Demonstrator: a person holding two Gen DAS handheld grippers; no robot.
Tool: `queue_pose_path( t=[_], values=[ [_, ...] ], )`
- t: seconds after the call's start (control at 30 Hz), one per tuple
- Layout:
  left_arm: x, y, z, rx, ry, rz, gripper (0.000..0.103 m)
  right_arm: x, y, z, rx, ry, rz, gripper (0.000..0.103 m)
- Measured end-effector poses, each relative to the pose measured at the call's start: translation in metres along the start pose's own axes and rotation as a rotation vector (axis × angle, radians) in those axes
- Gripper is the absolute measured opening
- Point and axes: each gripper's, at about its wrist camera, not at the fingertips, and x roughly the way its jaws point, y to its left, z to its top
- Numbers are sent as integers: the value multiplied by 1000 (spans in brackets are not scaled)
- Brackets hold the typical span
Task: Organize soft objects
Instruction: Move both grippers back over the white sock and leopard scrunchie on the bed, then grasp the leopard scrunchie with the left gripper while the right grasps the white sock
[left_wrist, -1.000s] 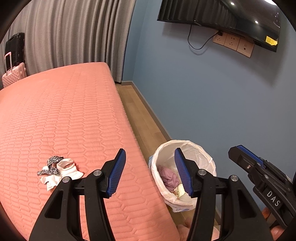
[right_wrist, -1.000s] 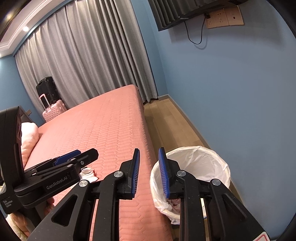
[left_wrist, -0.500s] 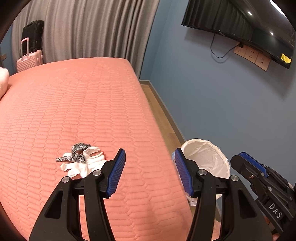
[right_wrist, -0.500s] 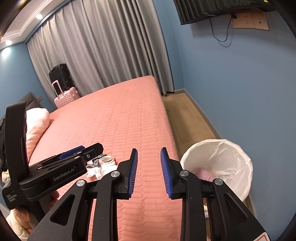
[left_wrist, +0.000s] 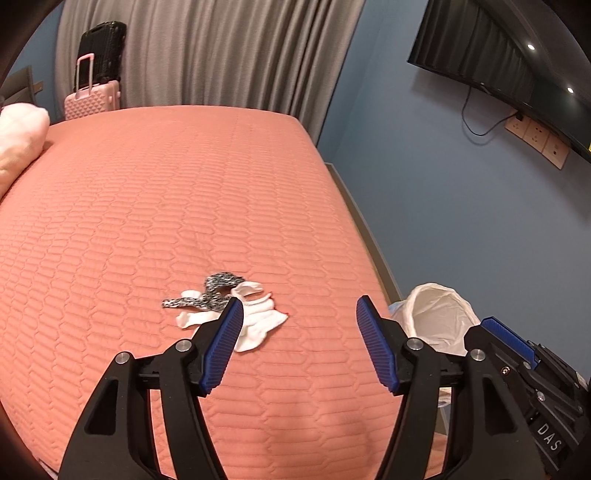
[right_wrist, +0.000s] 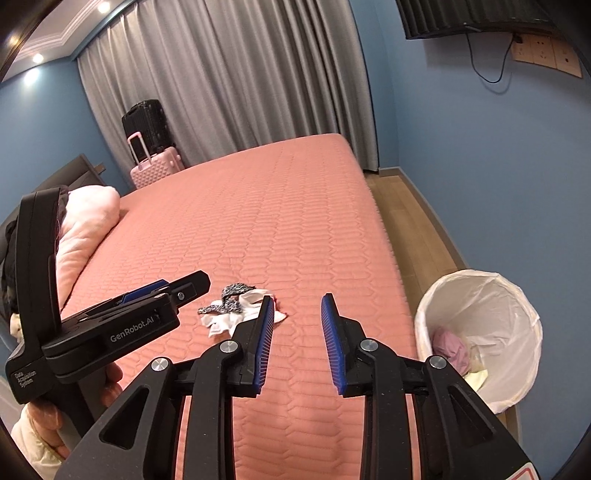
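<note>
Left tongs (left_wrist: 299, 343) spread, jaws opening, nothing between them, above the near end of the bed (left_wrist: 147, 221). Right tongs (right_wrist: 297, 341) part spread, empty. Socks (left_wrist: 229, 314) in a small heap on the bed, just beyond the left tongs' left finger. Lined bin (right_wrist: 480, 332) on the floor right of the bed, pink cloth (right_wrist: 452, 349) inside.

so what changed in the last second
Both grippers swung from over the bin toward the socks on the bed. The left gripper has its jaws opening, nothing between them; the right gripper is open and empty. The socks haven't moved.
</note>
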Motion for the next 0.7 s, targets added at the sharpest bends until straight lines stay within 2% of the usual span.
queue_pose_path(
  t=[0.37, 0.5, 0.7],
  values=[
    [12, 65, -6, -88, 37, 75, 66, 45, 32, -9, -26, 84, 38, 27],
    [23, 86, -8, -110, 61, 95, 66, 68, 37, -14, -31, 120, 45, 31],
    [46, 108, -11, -134, 101, 111, 67, 103, 45, -21, -39, 176, 52, 31]
  ],
)
